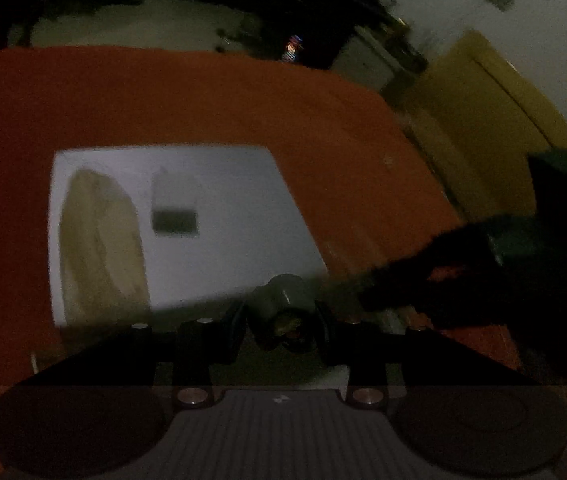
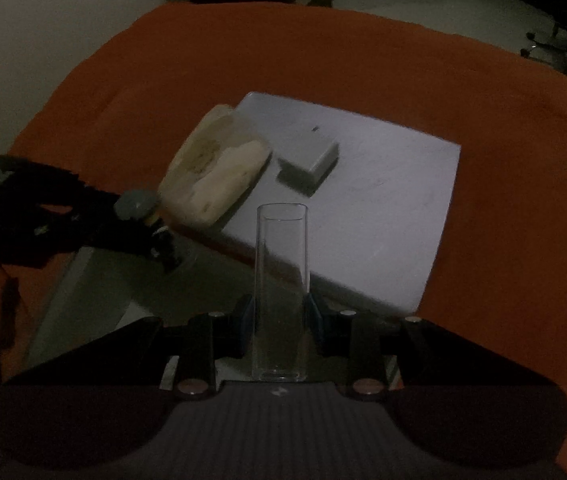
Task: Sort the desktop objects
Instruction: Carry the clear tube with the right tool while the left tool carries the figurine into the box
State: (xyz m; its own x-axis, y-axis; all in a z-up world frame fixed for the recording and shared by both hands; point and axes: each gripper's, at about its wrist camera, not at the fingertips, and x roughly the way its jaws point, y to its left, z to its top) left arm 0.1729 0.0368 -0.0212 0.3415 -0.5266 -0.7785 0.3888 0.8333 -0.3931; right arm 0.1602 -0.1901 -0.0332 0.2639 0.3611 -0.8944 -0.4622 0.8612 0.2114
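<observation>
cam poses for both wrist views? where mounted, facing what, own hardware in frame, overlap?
Left wrist: on the left gripper, looking forward and down over the orange cloth; jaws shut on a small grey-capped object; the other gripper's dark body shows at right.
Right wrist: on the right gripper, facing the same cloth; jaws shut on a clear tube; left gripper enters at left.
Shared: white board, beige bundle, small white box.

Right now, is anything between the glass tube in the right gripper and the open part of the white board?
Nothing visible blocks it. The right gripper holds the clear tube, and the white board ahead is bare. The small white box and beige cloth bundle lie further left, near the left gripper with its grey-capped object.
</observation>
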